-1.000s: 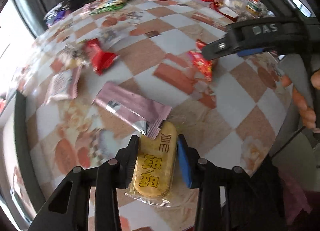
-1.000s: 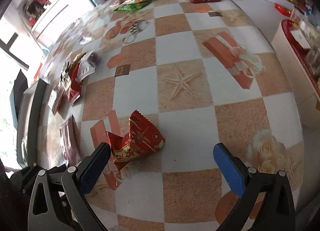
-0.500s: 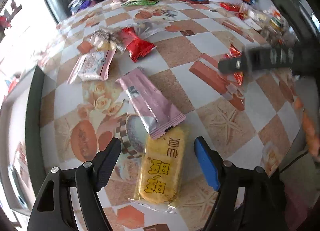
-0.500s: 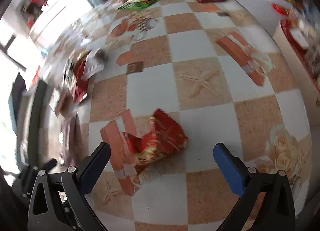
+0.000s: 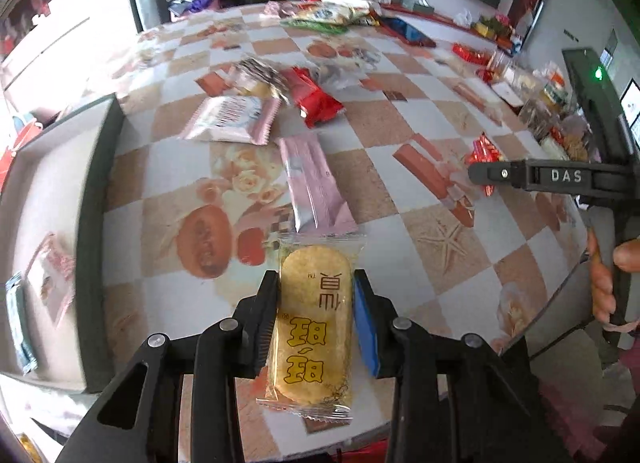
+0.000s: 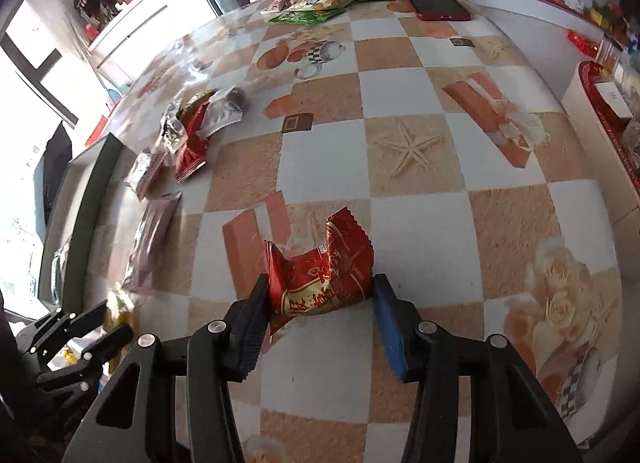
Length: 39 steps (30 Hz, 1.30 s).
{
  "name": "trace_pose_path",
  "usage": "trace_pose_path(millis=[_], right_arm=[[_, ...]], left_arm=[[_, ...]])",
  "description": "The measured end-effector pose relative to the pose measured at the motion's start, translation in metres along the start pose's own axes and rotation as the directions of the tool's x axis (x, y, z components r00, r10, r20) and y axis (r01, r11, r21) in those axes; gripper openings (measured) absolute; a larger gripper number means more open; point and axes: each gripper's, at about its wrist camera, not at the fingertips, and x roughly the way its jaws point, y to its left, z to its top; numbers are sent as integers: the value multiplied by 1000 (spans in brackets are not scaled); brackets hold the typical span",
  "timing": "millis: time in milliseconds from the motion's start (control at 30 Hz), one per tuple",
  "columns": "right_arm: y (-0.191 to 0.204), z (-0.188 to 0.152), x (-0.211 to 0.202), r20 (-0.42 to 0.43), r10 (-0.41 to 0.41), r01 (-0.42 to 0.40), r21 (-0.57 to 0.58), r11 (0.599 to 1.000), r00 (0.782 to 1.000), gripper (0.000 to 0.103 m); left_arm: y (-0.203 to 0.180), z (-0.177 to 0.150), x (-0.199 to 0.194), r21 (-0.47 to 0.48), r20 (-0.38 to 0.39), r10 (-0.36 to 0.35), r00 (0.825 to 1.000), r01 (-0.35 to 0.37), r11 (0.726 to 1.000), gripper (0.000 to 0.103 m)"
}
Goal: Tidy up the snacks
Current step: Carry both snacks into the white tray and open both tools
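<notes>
My left gripper (image 5: 314,299) is shut on a yellow rice cracker packet (image 5: 312,327), held above the checkered table. A pink wrapper (image 5: 314,187) lies just ahead of it. My right gripper (image 6: 320,295) is shut on a red snack packet (image 6: 320,275), which is crumpled between the jaws at the table's near part. In the left wrist view the right gripper (image 5: 560,179) shows at the right edge, over the same red packet (image 5: 482,151). The left gripper (image 6: 80,339) shows at the lower left of the right wrist view.
A grey tray (image 5: 96,191) with a few packets stands at the left table edge. More snacks lie beyond: a pink-white packet (image 5: 234,119), a red packet (image 5: 316,101), green bags (image 6: 316,3) and a phone (image 6: 438,3) at the far end.
Both grippers went from open to shut. The left closed on the yellow cracker packet and lifted it; the right closed on the red packet.
</notes>
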Motion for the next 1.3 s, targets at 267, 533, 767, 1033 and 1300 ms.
trace_pose_path(millis=[267,533,767,1033,1300], right_arm=[[31,0,-6,10,58,-57,-45,997,998,51],[99,9,-3,-9,128,-128,-152,980,992,51],[179,20,13,-51,195,-202,-274,940,979,51],[274,30,40,-113,275,-297,-387,873,955,51],[336,31,70,-175,303,-350,-444,825,937,51]], left_arm=[[33,-1,-32,-74,70,41,997,-36,997,39],[91,-4,-58,-176,112,147,983,-126,976,39],[152,-7,-72,-301,116,232,966,-189,935,39],[205,-13,-70,-402,74,304,950,-250,881,39],[239,-23,-56,-460,19,319,948,-275,845,39]])
